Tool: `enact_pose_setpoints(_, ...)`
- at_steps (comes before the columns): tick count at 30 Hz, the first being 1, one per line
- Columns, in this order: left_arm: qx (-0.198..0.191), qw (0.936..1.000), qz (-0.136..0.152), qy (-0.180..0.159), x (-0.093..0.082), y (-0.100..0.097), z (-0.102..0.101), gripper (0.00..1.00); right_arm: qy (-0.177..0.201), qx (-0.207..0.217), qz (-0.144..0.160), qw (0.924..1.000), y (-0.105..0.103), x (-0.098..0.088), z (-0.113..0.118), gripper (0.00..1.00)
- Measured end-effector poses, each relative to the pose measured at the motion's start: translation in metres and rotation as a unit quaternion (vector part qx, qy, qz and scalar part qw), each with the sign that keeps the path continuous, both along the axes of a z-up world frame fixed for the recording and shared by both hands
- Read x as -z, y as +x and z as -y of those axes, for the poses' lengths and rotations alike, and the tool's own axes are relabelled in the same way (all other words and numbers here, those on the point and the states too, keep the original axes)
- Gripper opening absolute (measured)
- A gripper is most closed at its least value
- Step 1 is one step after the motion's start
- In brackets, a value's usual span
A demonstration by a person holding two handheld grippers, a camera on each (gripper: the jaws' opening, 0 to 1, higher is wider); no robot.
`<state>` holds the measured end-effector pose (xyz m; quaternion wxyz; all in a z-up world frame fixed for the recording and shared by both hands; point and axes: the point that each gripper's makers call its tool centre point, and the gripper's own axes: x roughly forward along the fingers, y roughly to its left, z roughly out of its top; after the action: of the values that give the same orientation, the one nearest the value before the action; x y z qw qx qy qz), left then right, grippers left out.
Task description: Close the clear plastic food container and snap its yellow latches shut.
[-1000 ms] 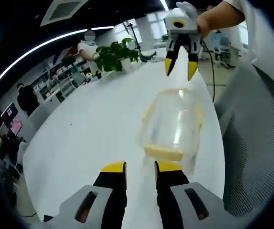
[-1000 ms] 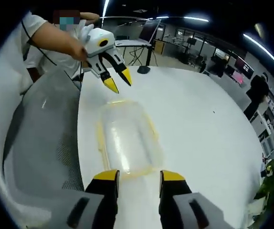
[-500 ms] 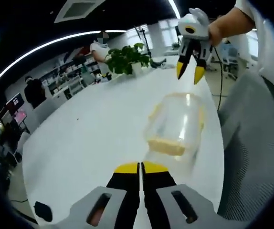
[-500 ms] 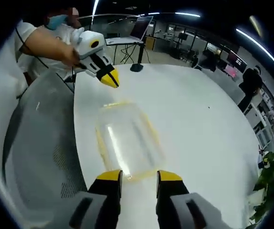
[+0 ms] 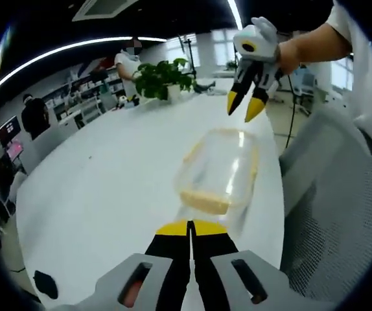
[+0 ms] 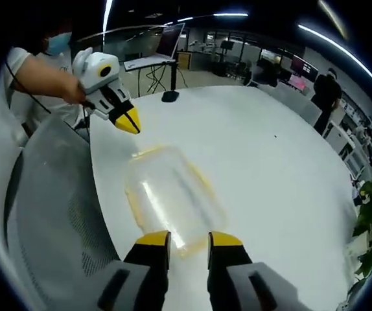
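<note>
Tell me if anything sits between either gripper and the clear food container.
Nothing visible does. The clear food container lies alone on the white table. The left gripper, jaws shut, points at its near end; the right gripper, jaws apart, hangs at the opposite end with only bare tabletop between.

**No readable text**

You have nothing to read in either view. The clear container (image 5: 218, 170) carries no label or print that you can make out, and the white worktop (image 5: 108, 175) is unmarked. The screens (image 6: 301, 65) far off in the room glow, but whatever they show is too small and blurred to read.
</note>
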<state>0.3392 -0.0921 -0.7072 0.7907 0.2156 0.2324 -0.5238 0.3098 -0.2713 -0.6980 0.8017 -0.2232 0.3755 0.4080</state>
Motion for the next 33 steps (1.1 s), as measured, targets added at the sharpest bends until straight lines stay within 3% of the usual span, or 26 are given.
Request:
enact_pose_setpoints(4, 0.013, 0.9998, -0.016, 0.002, -0.003, -0.002, 0.011, 0.0, 0.005, 0.017, -0.007, 0.9998, 0.001, 0.001, 0.002, 0.24)
enact_pose_setpoints(7, -0.001, 0.9984, -0.057, -0.001, -0.001, -0.006, 0.02, 0.02, 0.007, 0.03, -0.014, 0.9994, 0.002, 0.004, 0.005, 0.25)
enact_pose_setpoints(10, -0.034, 0.9975, -0.062, 0.004, 0.004, 0.003, 0.022, 0.14, 0.028, 0.084, -0.033, 0.9955, 0.004, 0.009, 0.01, 0.28)
enact_pose_setpoints(13, -0.077, 0.9903, -0.116, -0.009, 0.006, 0.002, 0.028, 0.24, 0.048, 0.132, -0.045, 0.9891, 0.007, 0.014, 0.014, 0.29)
enact_pose_setpoints(16, -0.093, 0.9877, -0.125, -0.014, 0.004, 0.004, 0.034, 0.22, 0.049, 0.147, -0.069, 0.9855, 0.003, 0.021, 0.014, 0.31)
enact_pose_setpoints(18, -0.088, 0.988, -0.127, -0.011, 0.004, 0.002, 0.039, 0.24, 0.066, 0.142, -0.065, 0.9854, 0.004, 0.018, 0.009, 0.31)
enact_pose_setpoints(24, -0.089, 0.9866, -0.136, 0.011, 0.014, -0.002, 0.043, 0.24, 0.05, 0.146, -0.068, 0.9857, 0.008, 0.023, 0.012, 0.32)
enact_pose_setpoints(27, -0.084, 0.9885, -0.123, 0.025, 0.021, -0.002, 0.043, 0.28, 0.055, 0.147, -0.074, 0.9849, 0.007, 0.025, 0.009, 0.33)
enact_pose_setpoints(28, -0.094, 0.987, -0.13, 0.01, 0.018, 0.0, 0.045, 0.28, 0.053, 0.145, -0.075, 0.9851, 0.006, 0.026, 0.009, 0.33)
enact_pose_setpoints(33, -0.114, 0.9847, -0.13, 0.019, 0.017, 0.002, 0.042, 0.29, 0.047, 0.142, -0.079, 0.9857, 0.005, 0.032, 0.005, 0.33)
